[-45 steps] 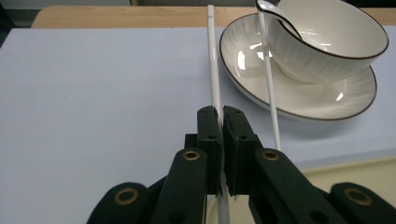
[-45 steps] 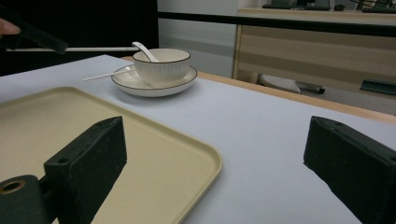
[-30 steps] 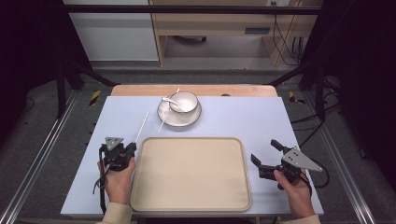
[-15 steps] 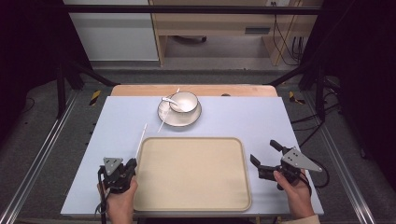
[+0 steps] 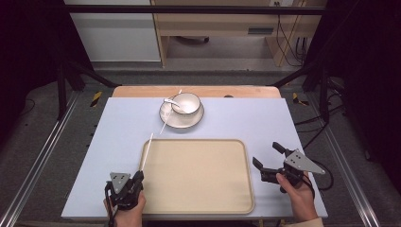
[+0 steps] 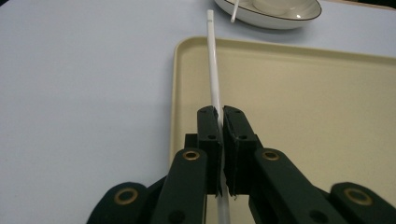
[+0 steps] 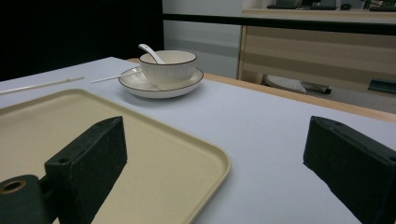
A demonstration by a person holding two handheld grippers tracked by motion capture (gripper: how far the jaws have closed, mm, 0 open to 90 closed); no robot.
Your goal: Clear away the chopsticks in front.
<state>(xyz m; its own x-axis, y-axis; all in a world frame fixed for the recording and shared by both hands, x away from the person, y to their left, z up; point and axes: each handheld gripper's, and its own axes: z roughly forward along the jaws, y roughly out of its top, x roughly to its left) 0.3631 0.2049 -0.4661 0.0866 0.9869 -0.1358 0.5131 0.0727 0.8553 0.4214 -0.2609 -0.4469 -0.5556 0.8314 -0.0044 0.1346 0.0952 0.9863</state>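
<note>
My left gripper sits at the table's near left, beside the tray's left rim, shut on a thin white chopstick. The chopstick points away from me, along the rim. A second white chopstick leans on the white plate at the far middle. On that plate stands a white bowl with a white spoon in it. My right gripper rests at the tray's right side, open and holding nothing.
A beige tray lies bare on the pale blue table top, between the two grippers. A wooden strip borders the table's far edge. Dark metal frame rails run on both sides.
The left gripper has drawn back toward the near edge of the table, taking the chopstick with it along the tray's left rim. The right gripper has stayed put.
</note>
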